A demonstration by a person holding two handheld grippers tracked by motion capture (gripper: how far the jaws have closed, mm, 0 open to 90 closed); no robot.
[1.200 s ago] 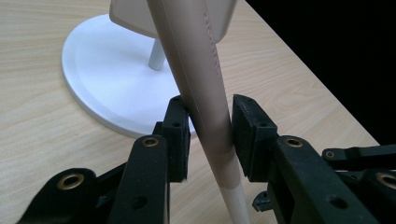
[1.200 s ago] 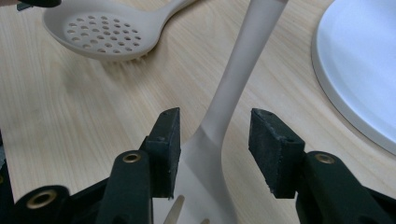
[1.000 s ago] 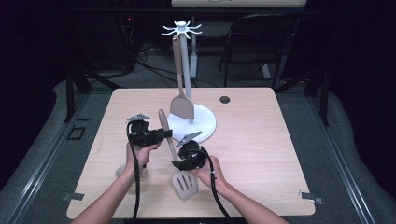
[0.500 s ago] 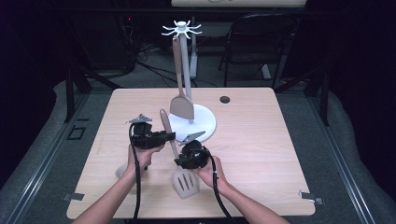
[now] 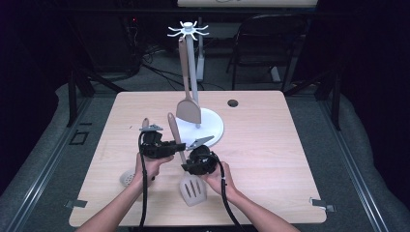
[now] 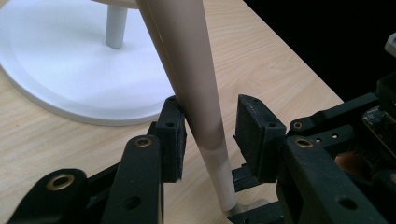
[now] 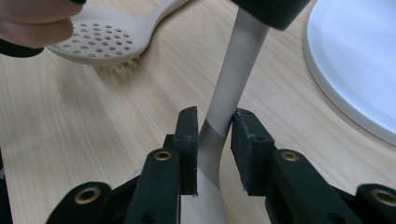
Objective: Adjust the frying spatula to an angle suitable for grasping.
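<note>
Both forearms enter from the bottom of the high view and converge at lower centre. The left hand (image 5: 153, 166) holds the left gripper (image 5: 175, 146) pointing toward frame right. Its fingers (image 6: 173, 135) stand apart with a gap on one side, having just opened a little. The right hand (image 5: 215, 178) holds the right gripper (image 5: 186, 167) pointing toward frame left. Its fingers (image 7: 187, 140) have just closed in and press from both sides.
</note>
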